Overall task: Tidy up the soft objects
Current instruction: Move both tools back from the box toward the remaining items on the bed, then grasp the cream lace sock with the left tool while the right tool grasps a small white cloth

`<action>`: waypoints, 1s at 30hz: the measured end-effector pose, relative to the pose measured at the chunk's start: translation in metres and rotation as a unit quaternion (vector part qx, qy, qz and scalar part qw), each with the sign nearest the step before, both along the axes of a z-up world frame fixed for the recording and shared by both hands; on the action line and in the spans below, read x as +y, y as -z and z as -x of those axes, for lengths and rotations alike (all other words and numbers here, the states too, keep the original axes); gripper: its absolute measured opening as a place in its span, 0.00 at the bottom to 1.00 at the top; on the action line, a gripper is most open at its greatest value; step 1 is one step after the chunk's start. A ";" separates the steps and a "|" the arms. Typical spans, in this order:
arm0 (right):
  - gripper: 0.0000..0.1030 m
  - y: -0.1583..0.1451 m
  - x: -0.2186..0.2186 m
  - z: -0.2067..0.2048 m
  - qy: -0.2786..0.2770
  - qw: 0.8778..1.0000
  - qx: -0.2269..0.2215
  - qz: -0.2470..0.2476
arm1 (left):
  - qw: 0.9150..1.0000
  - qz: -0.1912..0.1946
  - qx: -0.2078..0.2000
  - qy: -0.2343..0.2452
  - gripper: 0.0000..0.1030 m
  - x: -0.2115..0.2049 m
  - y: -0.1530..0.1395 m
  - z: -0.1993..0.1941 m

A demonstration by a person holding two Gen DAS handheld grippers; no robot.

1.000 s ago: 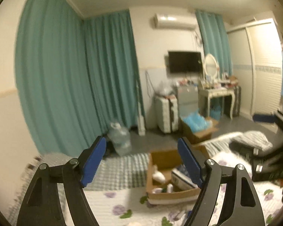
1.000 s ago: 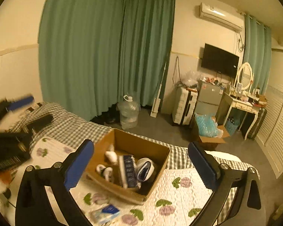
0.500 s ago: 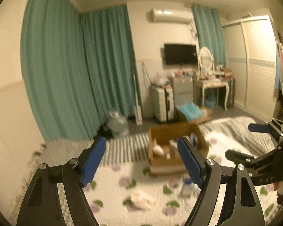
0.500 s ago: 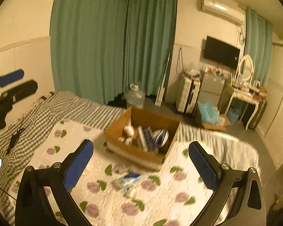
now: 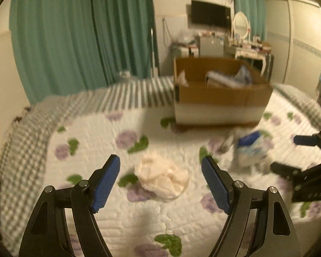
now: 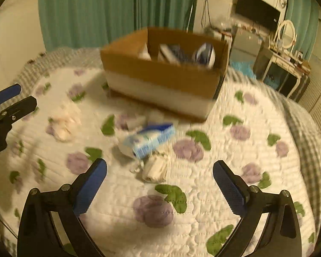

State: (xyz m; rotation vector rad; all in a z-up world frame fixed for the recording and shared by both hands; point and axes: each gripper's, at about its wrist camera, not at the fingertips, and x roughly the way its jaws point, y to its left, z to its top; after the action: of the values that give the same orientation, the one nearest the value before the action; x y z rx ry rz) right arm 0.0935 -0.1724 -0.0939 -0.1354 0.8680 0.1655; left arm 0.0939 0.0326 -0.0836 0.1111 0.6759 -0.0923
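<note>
Now that both grippers have dropped toward the floral quilt (image 5: 92, 141), left gripper (image 5: 160, 180) gapes over the cream cloth wad (image 5: 162, 176), right gripper (image 6: 159, 184) spread empty near the tissue pack (image 6: 149, 140), pickups for the cardboard box (image 6: 160, 72) look imminent.

Teal curtains (image 5: 79, 34), wall television (image 5: 210, 17), dressing table (image 5: 251, 50).

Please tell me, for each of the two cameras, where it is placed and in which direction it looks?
Left wrist: sits on the left gripper, facing down at a crumpled cream cloth on the floral quilt; own open fingers show, right gripper at the right edge.
Right wrist: sits on the right gripper, facing a blue-and-white packet; own open fingers show, left gripper at the left edge.
Shared: cardboard box, quilt, cloth, packet.
</note>
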 end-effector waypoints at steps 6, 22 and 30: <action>0.76 0.036 -0.001 -0.020 0.013 1.000 0.026 0.000 | 0.998 0.002 0.063 -0.008 0.77 0.007 0.050 -0.026; 0.29 0.047 -0.015 -0.028 0.010 0.999 0.036 -0.038 | 0.997 0.026 0.064 0.036 0.37 -0.007 0.069 -0.040; 0.29 0.035 -0.024 -0.008 0.018 0.999 0.018 -0.046 | 0.998 0.025 0.041 0.048 0.25 -0.005 0.049 -0.010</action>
State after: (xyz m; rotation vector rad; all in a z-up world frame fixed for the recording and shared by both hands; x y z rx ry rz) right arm 0.1011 -0.1968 -0.1288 -0.0312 0.8974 0.1752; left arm 0.1043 0.0273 -0.1326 0.0921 0.7490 -0.2071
